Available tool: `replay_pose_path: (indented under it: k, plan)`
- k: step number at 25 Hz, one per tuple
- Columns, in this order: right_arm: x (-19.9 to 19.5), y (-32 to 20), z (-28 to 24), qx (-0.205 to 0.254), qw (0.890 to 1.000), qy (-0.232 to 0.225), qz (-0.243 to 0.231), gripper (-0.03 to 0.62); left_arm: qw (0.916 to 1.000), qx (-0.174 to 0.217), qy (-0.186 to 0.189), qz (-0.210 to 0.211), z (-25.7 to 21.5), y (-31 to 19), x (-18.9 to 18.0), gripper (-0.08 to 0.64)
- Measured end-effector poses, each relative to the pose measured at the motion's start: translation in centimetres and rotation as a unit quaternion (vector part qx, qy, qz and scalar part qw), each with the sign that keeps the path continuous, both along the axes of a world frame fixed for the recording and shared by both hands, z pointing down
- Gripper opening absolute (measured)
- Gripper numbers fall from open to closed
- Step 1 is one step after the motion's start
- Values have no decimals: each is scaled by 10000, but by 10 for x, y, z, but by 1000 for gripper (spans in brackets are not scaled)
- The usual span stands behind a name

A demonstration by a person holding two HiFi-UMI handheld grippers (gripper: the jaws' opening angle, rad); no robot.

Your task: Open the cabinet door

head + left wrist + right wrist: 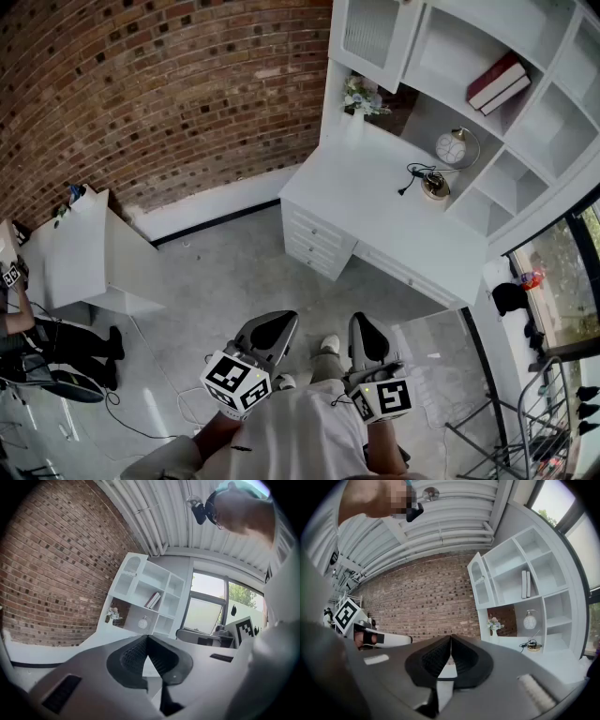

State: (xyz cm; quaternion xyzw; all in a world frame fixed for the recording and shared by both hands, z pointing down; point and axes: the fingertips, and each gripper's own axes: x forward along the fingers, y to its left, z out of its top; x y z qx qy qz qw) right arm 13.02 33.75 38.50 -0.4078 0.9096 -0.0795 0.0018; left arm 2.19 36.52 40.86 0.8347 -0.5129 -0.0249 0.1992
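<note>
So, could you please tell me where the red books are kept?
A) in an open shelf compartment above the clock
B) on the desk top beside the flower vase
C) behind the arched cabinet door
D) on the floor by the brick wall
A: the head view shows the books leaning in an open compartment, in the shelf level above the clock.

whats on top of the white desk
A vase of flowers and a small round item with a black cord stand on the desk. What its closed drawers hold cannot be seen.
</note>
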Motion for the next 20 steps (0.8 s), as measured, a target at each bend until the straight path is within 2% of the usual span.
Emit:
replay_pose_path:
  k: [6,10,13,17,20]
  plan:
    - [16,52,-16,257,9993,-139,-217,2,9988,274,-89,-389,-12,45,14,9]
    - [37,80,-27,402,9985,-93,-359,0,9981,410,-177,-416,-26,73,42,9]
    - [61,95,-37,482,9982,-188,-293,0,9972,558,-335,-371,-39,92,65,9]
    - [87,118,-40,327,9974,-604,-222,0,9976,398,-344,-444,-32,117,86,9]
    - [102,133,-37,378,9972,-576,-290,0,9977,396,-390,-389,-31,130,108,9]
